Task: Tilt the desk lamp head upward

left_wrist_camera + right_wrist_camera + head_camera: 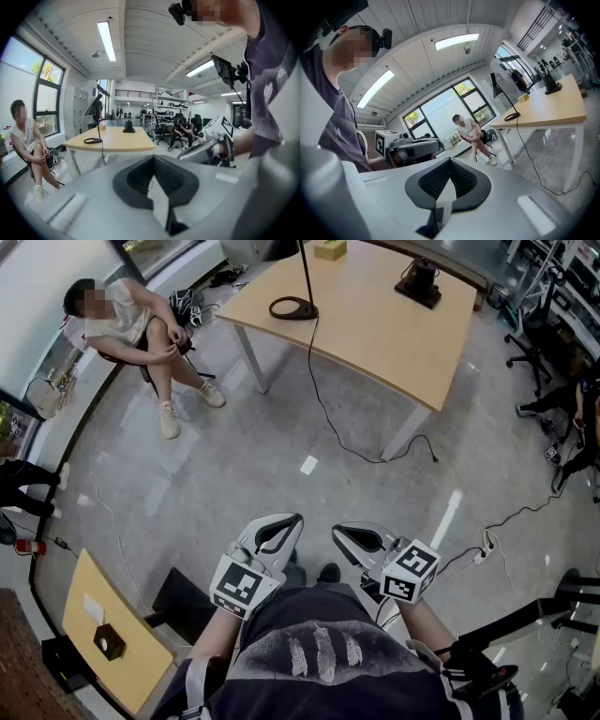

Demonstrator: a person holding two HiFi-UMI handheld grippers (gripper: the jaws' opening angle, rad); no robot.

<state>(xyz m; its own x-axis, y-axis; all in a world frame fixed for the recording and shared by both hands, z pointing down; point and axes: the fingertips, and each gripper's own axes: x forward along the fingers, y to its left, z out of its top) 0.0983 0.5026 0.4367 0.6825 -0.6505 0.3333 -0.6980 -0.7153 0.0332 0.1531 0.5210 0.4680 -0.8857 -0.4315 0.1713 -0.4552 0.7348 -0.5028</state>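
Two grippers are closed and empty: left gripper [278, 532], right gripper [361, 540]. Approach is judged pending; the desk lamp [307, 277], well apart on the table [394, 334], must be reached first.

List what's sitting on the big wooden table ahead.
On the table stand the desk lamp on its ring base, a small tan box and a black device. Nothing covers them, but the head view's edge crops the lamp's head.
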